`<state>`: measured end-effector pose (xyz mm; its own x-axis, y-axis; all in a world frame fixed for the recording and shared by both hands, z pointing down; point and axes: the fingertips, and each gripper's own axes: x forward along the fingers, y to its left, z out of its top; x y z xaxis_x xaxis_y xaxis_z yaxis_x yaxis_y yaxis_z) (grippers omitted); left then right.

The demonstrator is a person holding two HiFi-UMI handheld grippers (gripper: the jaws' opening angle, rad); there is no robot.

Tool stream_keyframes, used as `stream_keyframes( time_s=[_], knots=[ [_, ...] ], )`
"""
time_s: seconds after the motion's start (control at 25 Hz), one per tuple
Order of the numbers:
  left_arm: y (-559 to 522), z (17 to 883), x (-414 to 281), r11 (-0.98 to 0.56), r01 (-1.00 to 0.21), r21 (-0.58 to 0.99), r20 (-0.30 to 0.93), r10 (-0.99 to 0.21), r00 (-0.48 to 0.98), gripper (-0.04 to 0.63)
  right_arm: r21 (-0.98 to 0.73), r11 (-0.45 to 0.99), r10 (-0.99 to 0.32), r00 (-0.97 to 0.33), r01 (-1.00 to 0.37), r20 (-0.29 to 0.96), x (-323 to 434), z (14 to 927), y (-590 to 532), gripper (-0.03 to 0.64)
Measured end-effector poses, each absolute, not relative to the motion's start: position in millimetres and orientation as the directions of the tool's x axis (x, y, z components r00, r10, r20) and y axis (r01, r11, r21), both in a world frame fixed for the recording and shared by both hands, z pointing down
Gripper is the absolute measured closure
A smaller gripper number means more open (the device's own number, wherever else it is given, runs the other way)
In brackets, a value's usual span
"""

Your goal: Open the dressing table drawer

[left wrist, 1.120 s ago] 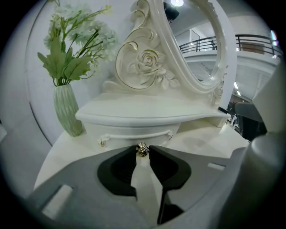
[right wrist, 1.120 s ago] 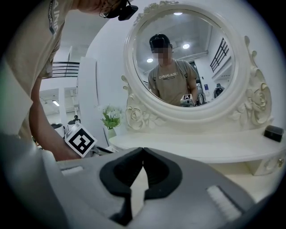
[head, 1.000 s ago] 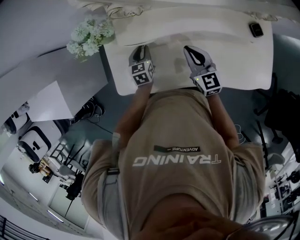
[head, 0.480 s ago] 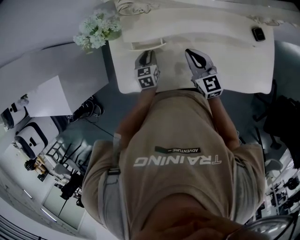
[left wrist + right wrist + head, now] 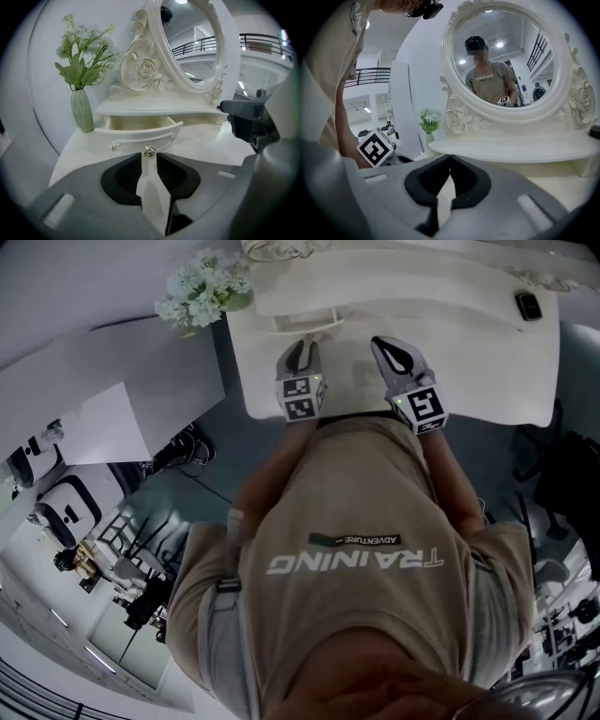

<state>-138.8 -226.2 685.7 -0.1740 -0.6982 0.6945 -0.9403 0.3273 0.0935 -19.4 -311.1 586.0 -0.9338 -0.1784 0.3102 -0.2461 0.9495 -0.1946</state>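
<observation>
The white dressing table has a small curved drawer under its shelf, pulled partly out so that its empty inside shows. My left gripper is shut on the drawer's little metal knob at the jaw tips. In the head view the left gripper sits just in front of the drawer. My right gripper hovers over the tabletop to the right, shut with nothing in it; its tips meet.
A green vase of white flowers stands at the table's left end, close to the drawer. The oval mirror rises behind the shelf. A small dark object lies at the far right of the table.
The drawer has slid out toward me, drawn by the left gripper on its knob. The right gripper has stayed about where it was.
</observation>
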Motion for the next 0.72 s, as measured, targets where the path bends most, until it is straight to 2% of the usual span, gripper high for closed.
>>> stream_keyframes(
  time_s=[0.16, 0.28, 0.44, 0.72],
  knots=[
    [-211.1, 665.9, -142.1, 0.299, -0.947, 0.115, 0.673, -0.725, -0.147, 0.497, -0.192, 0.952, -0.173, -0.936, -0.239, 0.307, -33.7, 583.7, -306.1, 0.614],
    [-201.8, 649.3, -143.5, 0.208, -0.974, 0.09, 0.648, -0.755, -0.102, 0.583, -0.178, 0.958, -0.166, -0.939, -0.226, 0.301, -46.7, 574.4, -298.9, 0.614],
    [-192.7, 616.9, -146.1, 0.113, -0.99, 0.081, 0.595, -0.802, -0.043, 0.588, -0.142, 0.967, -0.164, -0.944, -0.211, 0.288, -63.2, 553.1, -290.3, 0.614],
    [-198.9, 512.0, -164.0, 0.008, -1.0, -0.005, 0.373, -0.928, -0.009, 0.588, -0.057, 0.976, -0.187, -0.945, -0.209, 0.268, -81.1, 517.8, -283.8, 0.614]
  ],
)
